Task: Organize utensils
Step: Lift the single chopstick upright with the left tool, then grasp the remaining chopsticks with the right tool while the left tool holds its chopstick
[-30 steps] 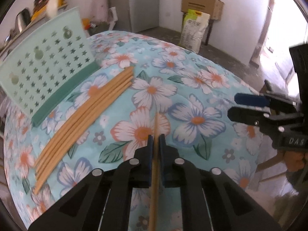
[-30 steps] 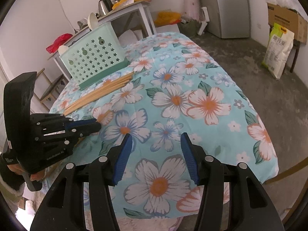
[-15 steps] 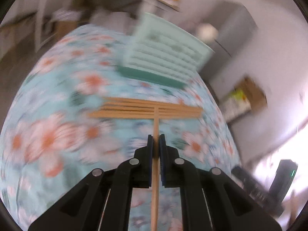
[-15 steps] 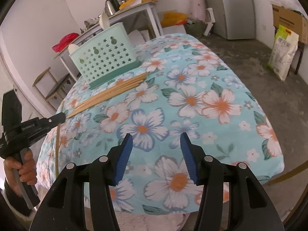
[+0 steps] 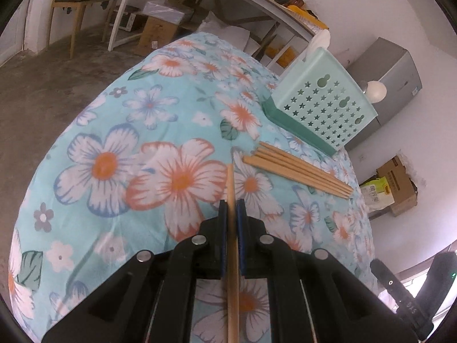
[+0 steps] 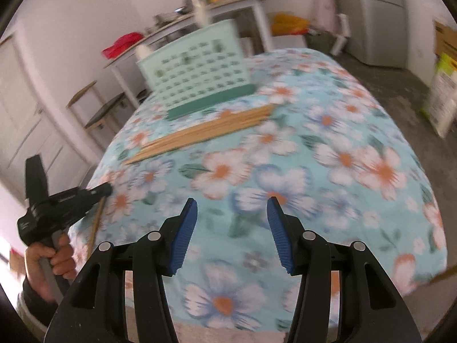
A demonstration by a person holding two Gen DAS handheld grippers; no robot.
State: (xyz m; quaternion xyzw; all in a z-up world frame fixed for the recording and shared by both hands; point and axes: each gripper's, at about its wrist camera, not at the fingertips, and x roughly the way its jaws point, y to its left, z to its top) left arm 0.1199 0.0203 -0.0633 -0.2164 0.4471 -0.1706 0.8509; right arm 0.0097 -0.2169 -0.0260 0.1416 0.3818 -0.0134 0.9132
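Gripping chopstick (image 5: pixel 232 228), right fingers (image 6: pixel 185 237) apart

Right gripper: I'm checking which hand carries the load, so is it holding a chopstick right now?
No: the right gripper stands open with only the tablecloth between its blue pads, while the left gripper clamps the chopstick.
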